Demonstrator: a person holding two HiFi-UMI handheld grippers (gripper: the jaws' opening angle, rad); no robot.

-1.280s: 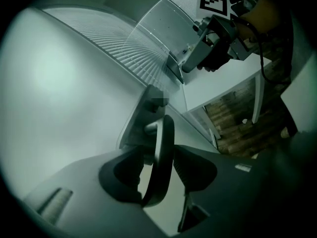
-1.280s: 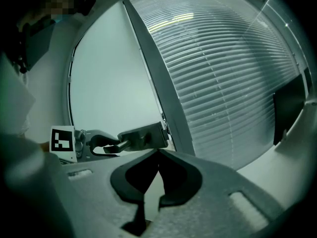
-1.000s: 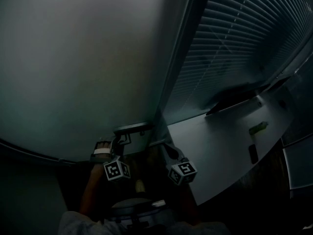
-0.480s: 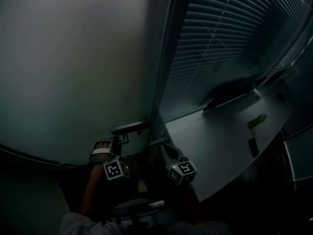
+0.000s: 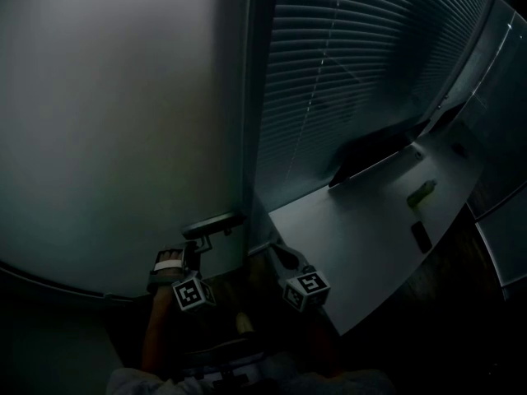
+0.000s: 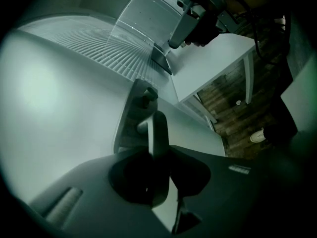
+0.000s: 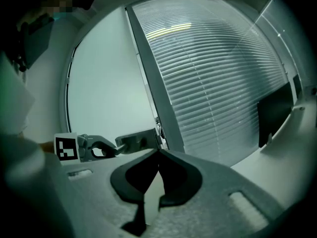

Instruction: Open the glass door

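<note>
While its two jaws, just now closing, clamp the one lever handle (image 5: 212, 222), the left gripper (image 5: 198, 243) sits at the glass door's (image 5: 107, 122) right edge. Right gripper (image 5: 277, 253): one, jaws pressed together, empty, just beside. Beyond: one slatted blind (image 5: 354, 64), one white desk (image 5: 362, 229), one dark monitor (image 5: 370, 151).

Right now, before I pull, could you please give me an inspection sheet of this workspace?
Surface: white desk to the right of the door, mostly bare.
Job's things: frosted glass door; its door handle is a lever.
Clutter: monitor, green item and small dark item on the desk.
Grippers: left gripper shut on the door handle, its jaws have just been closing; right gripper shut, empty, away from the handle.
Cables: nothing seen clearly; the pictures are dark.
Surroundings: blinds beside the door, wooden floor.
</note>
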